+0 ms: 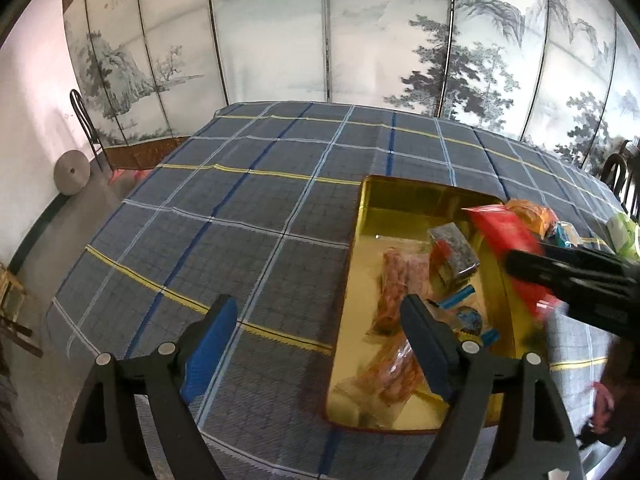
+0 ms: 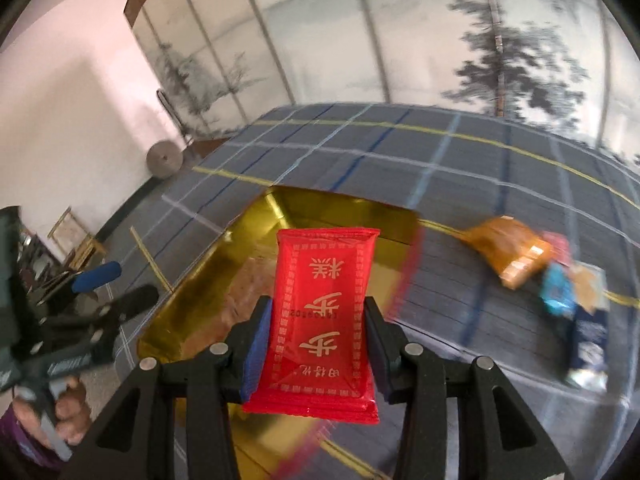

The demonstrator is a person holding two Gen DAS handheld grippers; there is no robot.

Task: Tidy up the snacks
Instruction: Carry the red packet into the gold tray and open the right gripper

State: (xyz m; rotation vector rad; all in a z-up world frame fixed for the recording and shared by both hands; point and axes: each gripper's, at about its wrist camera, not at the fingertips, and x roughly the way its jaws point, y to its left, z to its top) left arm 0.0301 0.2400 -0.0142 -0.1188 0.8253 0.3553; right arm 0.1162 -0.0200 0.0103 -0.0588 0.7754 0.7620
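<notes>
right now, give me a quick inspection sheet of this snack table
surface: blue-grey plaid tablecloth covering the table
job's things: gold rectangular metal tin holding several wrapped snacks; red foil snack packet above it
clutter: orange wrapped snack and blue packets loose on the cloth, right of the tin
grippers: left gripper open, empty, near the tin's left edge; right gripper shut on the red packet
cables: nothing seen
surroundings: painted folding screen, dark metal chair, round stone disc on floor

One gold tin (image 1: 362, 216); one red packet (image 2: 324, 328); two tools; one orange packet (image 2: 508, 248) on the cloth.
</notes>
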